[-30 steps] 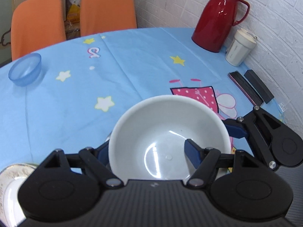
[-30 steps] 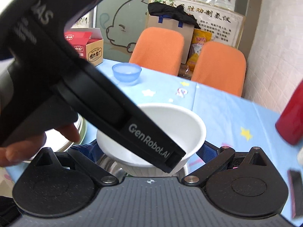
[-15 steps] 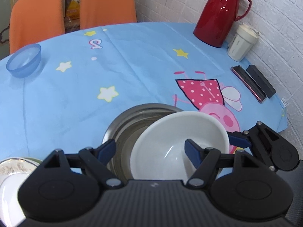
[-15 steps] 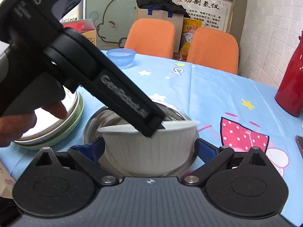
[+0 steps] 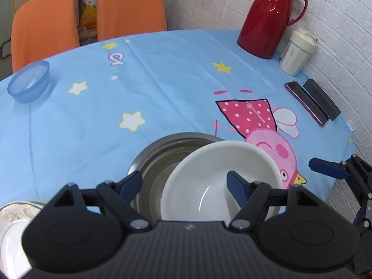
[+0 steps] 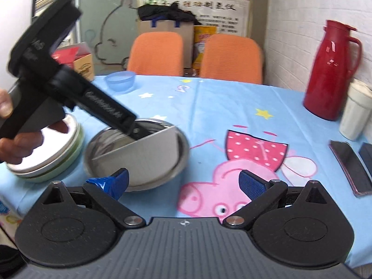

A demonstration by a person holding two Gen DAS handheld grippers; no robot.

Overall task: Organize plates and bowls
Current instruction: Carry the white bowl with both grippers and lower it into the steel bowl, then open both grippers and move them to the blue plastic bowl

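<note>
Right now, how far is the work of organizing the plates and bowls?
Done: the plates sit stacked beside the steel bowl. In hand: the white bowl leans tilted inside it, the left gripper open, one of its fingers within; the right gripper is open, apart. Left: probably settle it flat and fetch the lone blue bowl.
</note>
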